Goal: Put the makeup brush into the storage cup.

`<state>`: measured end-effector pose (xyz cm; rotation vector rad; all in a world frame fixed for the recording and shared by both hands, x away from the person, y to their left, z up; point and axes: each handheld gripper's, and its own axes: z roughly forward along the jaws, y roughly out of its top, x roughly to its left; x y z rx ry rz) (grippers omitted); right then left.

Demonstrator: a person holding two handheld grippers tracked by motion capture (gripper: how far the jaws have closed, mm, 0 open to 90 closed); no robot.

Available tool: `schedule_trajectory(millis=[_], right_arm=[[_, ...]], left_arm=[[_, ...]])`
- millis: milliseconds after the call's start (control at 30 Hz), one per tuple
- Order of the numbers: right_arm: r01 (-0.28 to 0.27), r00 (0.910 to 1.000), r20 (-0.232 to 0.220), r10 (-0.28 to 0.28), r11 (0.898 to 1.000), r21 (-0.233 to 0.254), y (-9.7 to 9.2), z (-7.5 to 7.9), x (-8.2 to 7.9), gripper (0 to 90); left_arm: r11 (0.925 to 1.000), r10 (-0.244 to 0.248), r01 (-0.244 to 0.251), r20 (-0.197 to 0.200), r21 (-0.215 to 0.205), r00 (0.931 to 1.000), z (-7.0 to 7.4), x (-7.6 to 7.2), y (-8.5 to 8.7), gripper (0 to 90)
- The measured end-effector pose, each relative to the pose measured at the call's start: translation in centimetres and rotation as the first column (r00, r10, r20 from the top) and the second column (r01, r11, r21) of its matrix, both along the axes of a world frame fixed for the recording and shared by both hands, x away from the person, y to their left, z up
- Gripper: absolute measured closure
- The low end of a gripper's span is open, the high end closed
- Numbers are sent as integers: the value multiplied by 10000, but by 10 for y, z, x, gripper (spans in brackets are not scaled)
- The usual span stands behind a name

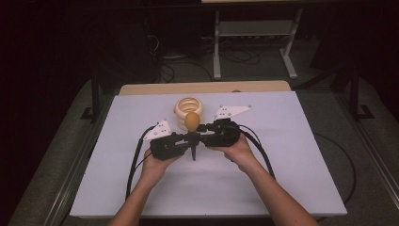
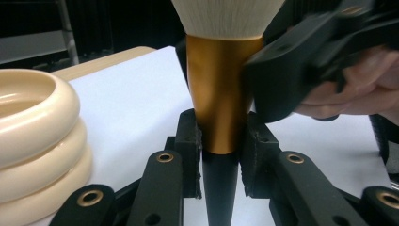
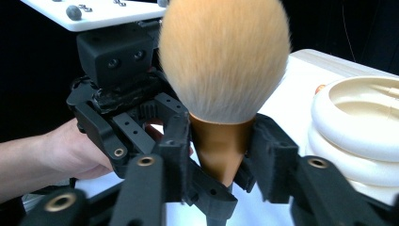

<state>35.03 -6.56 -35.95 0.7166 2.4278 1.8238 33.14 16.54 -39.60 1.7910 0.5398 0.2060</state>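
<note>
A makeup brush stands upright over the white mat, with a tan bristle head, a gold ferrule and a black handle pointing down. My left gripper comes in from the left and is shut on the ferrule's lower end, where it meets the handle. My right gripper comes in from the right. Its pads flank the ferrule higher up, with thin gaps showing beside the taper. A hand holds each gripper.
A cream holder of stacked rings stands just behind the brush, close to both grippers. The white mat covers the table, with a wooden edge at the far side. Black cables trail toward the near edge.
</note>
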Motion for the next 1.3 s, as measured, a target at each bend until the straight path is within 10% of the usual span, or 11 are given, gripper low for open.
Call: schedule_trajectory(millis=[500, 1300], right_arm=[[424, 9987, 319, -408, 9978, -511, -11, 6, 0, 195], [1942, 9798, 870, -1803, 9618, -1932, -61, -6, -12, 16]], left_arm=[[9995, 316, -316, -65, -23, 9995, 3, 1, 9, 720], [9989, 466, -466, 13, -92, 9989, 9, 0, 18, 720]])
